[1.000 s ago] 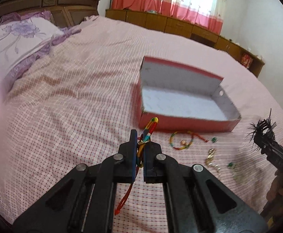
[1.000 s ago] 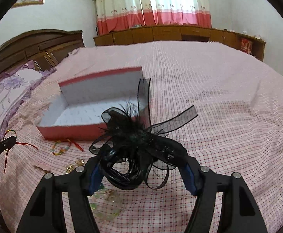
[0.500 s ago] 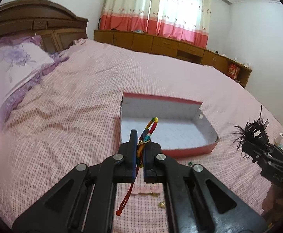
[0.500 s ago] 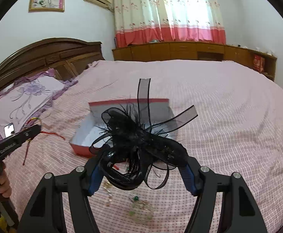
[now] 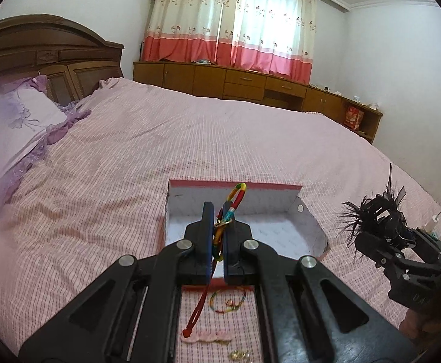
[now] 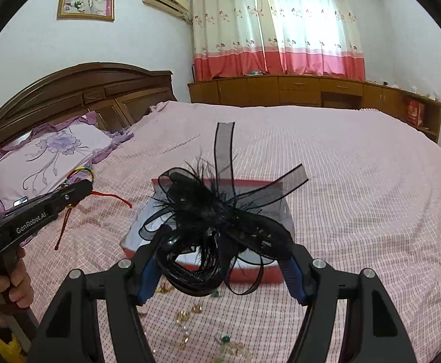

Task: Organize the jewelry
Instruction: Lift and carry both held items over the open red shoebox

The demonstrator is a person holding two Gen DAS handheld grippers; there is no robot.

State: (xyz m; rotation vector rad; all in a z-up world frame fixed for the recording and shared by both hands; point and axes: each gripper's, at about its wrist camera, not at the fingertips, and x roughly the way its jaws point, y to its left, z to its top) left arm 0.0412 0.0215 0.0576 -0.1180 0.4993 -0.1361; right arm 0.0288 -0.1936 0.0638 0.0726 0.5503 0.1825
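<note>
On the bed point(image 5: 190, 139), pink checked cover: one open red box point(image 5: 308, 230) with a white lining, standing near the foot edge. Above the box, the right claw point(image 6: 225, 260) is clamped wide on a black feather-and-ribbon headpiece point(image 6: 214, 211). The left claw point(image 5: 218, 242), side lettered "GenRobot.AI", has its jaws pressed together on a multicoloured cord bracelet point(image 5: 235, 199) whose red tail hangs below. On the cover in front of the box lie a second multicoloured bracelet point(image 5: 228, 298), a pink strip point(image 5: 206, 337), gold rings point(image 6: 187, 314) and a green-stoned piece point(image 6: 225, 339), loose and apart.
</note>
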